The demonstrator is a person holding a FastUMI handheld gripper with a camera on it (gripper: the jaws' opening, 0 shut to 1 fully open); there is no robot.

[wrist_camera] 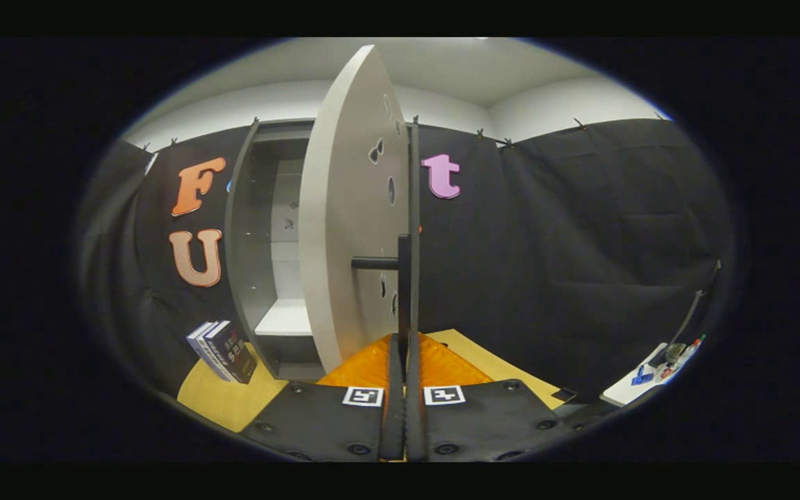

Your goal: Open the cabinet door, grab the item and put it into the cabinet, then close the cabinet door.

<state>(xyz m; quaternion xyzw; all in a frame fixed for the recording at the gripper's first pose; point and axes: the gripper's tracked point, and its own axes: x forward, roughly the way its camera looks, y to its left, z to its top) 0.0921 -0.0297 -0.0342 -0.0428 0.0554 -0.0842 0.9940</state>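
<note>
Boxed item (223,351) standing on the wooden tabletop (223,403), well left of the fingers, just left of the cabinet (261,236) base. Dark pack with white edges, leaning slightly. Not yet moved.

Cabinet interior ahead-left of the fingers: dark side walls, pale shelf (283,319) low inside, looks free to take the item.

Cabinet door (351,208) swung out wide, pale inner face showing, hinge holes visible. Door edge nearly in line with the fingers.

Gripper (405,347) fingers pressed together around the black door handle (403,292); vertical bar runs straight up from between the tips, short standoff (374,262) ties it to the door. No gap visible between fingers, so likely clamped on the bar, though actual pad contact is hard to confirm at this angle.

Step in hand, by the look of it: finishing the door-open swing. Doing it well:
- follow the hinge arc, no straight pull, else the bar twists in the pads
- stop once the opening clears the item's path; looks about there
- release squarely, back off along the finger axis, avoid nudging the door back
- then sweep left and low to the box, approach across its narrow faces

Small clutter on a white board (639,385) far right, well apart, irrelevant.
</note>
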